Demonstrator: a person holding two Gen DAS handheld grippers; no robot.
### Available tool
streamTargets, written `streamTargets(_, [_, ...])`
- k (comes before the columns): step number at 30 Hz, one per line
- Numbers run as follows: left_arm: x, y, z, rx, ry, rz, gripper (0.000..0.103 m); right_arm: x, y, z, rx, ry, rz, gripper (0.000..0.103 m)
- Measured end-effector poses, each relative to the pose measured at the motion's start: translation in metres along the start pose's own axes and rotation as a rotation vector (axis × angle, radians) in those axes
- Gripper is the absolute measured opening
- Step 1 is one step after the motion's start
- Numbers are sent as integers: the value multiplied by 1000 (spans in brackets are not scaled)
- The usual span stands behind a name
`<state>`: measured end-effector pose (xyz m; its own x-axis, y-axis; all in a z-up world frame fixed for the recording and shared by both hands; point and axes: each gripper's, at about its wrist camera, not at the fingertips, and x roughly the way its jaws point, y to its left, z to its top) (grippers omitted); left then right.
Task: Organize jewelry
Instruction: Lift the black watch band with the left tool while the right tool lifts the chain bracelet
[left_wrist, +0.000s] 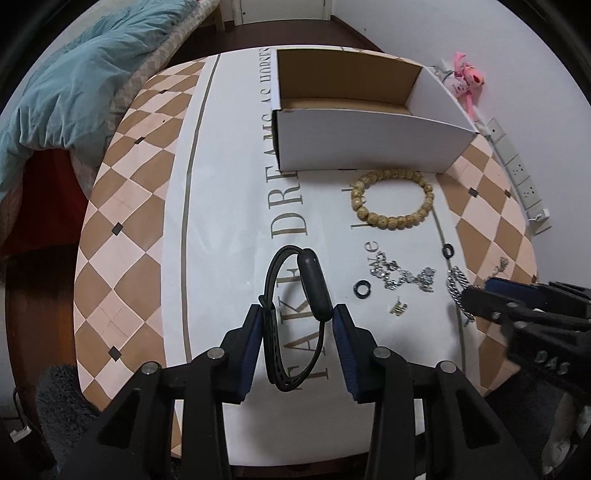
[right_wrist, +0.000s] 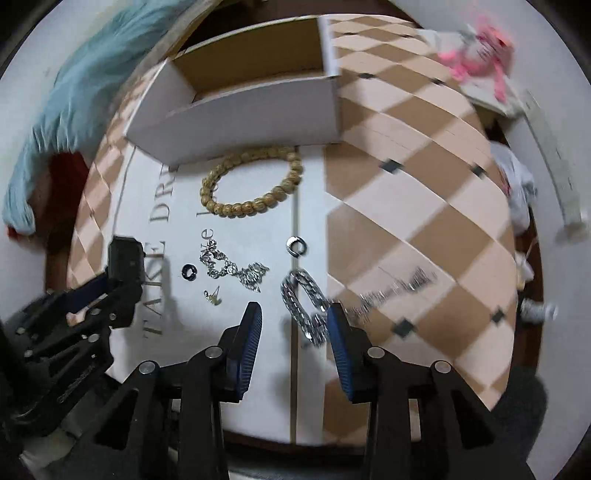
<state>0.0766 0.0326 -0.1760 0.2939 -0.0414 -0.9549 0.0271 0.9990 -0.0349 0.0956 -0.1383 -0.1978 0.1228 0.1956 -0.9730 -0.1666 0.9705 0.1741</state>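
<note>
My left gripper is shut on a black wristband, its pads pressing the band's two sides just above the table. My right gripper is open over a thick silver chain that lies between its fingers, touching the right pad. A wooden bead bracelet lies in front of an open white cardboard box; both show in the right wrist view too, the bracelet and the box. A sparkly silver piece, two dark rings and a small gold stud lie between.
A thin sparkly chain lies on the checkered table part right of my right gripper. A pink plush toy and a power strip sit by the wall at right. A teal blanket lies on a bed at left.
</note>
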Motion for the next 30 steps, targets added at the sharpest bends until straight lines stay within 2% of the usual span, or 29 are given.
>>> streamTargets(3, [3, 3, 2, -17, 3, 6, 35, 13, 10, 5, -64, 17, -37, 36])
streamTargets(4, [3, 4, 3, -21, 3, 8, 35, 14, 14, 6, -80, 15, -65, 21])
streamTargets(5, [4, 5, 4, -24, 4, 8, 35, 16, 15, 6, -88, 14, -79, 2])
streamTargets(7, [4, 6, 4, -27, 4, 9, 35, 15, 11, 7, -62, 17, -58, 0])
streamTargets(10, [1, 6, 5, -29, 2, 3, 35, 12, 1, 4, -19, 8, -39, 0])
streamTargets(15, [-16, 7, 8, -34, -20, -24, 35, -23, -22, -3, 103, -68, 70, 0])
streamTargets(21, [-49, 2, 24, -35, -81, -74, 35, -76, -24, 4, 134, -186, 137, 0])
streamTargets(23, [-60, -1, 32, -30, -105, -87, 35, -84, -22, 13, 119, -196, 159, 0])
streamTargets(26, [-68, -7, 44, -14, -138, -85, 35, -67, -15, 28, 85, -114, 190, 0])
streamTargets(28, [-63, -9, 46, -8, -136, -70, 35, -43, -16, 32, 47, -18, 143, 3])
streamTargets(30, [-49, -10, 46, -5, -110, -58, 35, -23, -16, 31, 31, 23, 111, 17])
